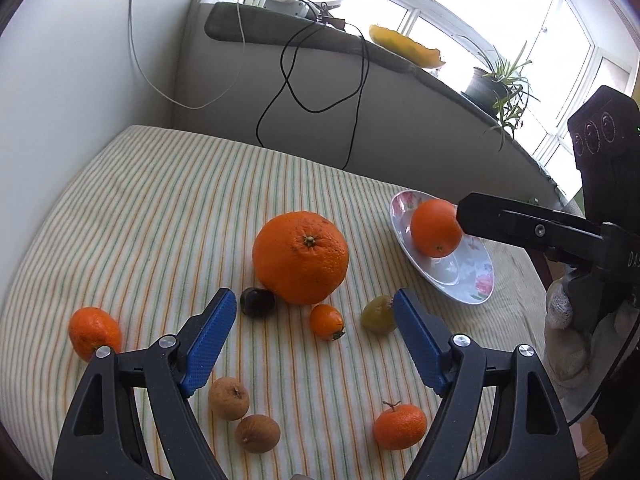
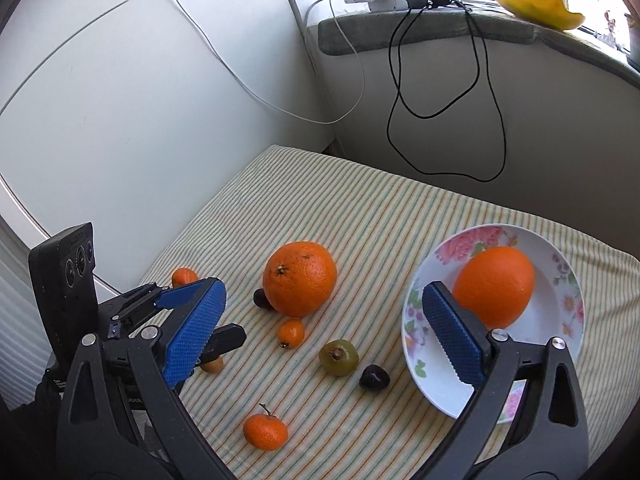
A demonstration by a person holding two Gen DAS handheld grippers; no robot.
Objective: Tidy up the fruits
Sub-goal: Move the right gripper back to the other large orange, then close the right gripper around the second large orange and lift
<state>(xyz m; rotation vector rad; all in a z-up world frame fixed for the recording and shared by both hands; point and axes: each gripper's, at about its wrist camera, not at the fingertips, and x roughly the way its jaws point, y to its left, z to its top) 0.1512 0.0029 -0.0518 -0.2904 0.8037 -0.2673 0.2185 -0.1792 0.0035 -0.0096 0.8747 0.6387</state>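
A large orange [image 1: 301, 257] [image 2: 299, 277] sits mid-cloth. A second orange [image 1: 435, 227] [image 2: 494, 286] lies in the floral plate [image 1: 472, 280] [image 2: 560, 320] at the right. Small fruits lie around: a kumquat [image 1: 326, 321] [image 2: 291, 332], a green fruit [image 1: 378, 315] [image 2: 338, 357], dark cherries [image 1: 257, 301] [image 2: 373, 377], tangerines [image 1: 94, 333] [image 1: 400, 426] [image 2: 265, 431] and two brown fruits [image 1: 229, 398] [image 1: 257, 433]. My left gripper [image 1: 314, 306] is open and empty just short of the large orange. My right gripper [image 2: 324, 300] is open and empty, its right finger over the plate's near rim.
The striped cloth [image 1: 160, 208] [image 2: 360, 208] covers the table, which meets white walls at the back and left. Black and white cables [image 1: 316, 80] [image 2: 440, 100] hang from a sill with a potted plant [image 1: 500, 84]. The right gripper's body [image 1: 560, 232] reaches in beside the plate.
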